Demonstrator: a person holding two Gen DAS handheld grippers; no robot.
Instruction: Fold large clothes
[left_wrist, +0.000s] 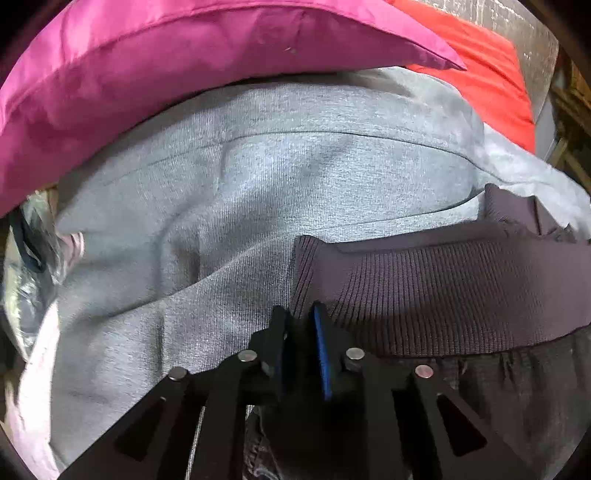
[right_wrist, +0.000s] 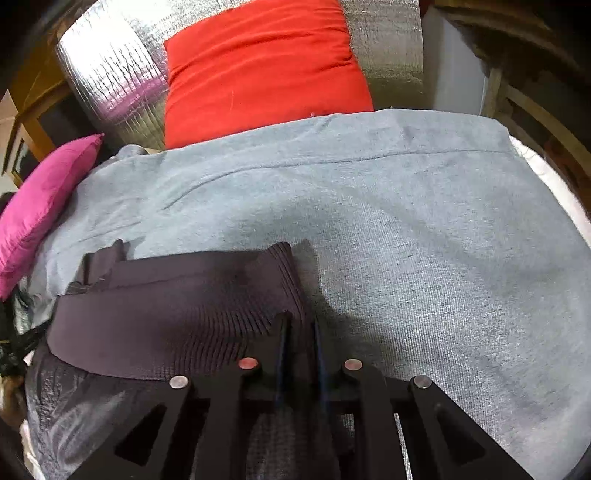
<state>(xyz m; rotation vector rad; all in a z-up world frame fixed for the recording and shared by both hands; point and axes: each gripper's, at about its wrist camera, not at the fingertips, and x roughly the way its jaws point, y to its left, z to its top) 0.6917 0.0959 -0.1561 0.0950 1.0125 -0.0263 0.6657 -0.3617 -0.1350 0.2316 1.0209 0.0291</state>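
A dark garment with a ribbed hem band (left_wrist: 443, 288) lies on a grey garment (left_wrist: 229, 206) spread beneath it. My left gripper (left_wrist: 300, 314) is shut on the left end of the ribbed band, with dark quilted fabric below it. In the right wrist view the same ribbed band (right_wrist: 177, 302) lies left of centre on the grey garment (right_wrist: 424, 236). My right gripper (right_wrist: 300, 325) is shut on the band's right end, with dark fabric between the fingers.
A magenta pillow (left_wrist: 166, 74) lies at the far left edge, also in the right wrist view (right_wrist: 44, 195). A red pillow (right_wrist: 266, 70) leans on a silver foil-covered backrest (right_wrist: 110, 81). White bedding (right_wrist: 554, 184) shows at the right. Wooden furniture (right_wrist: 535, 110) stands beyond.
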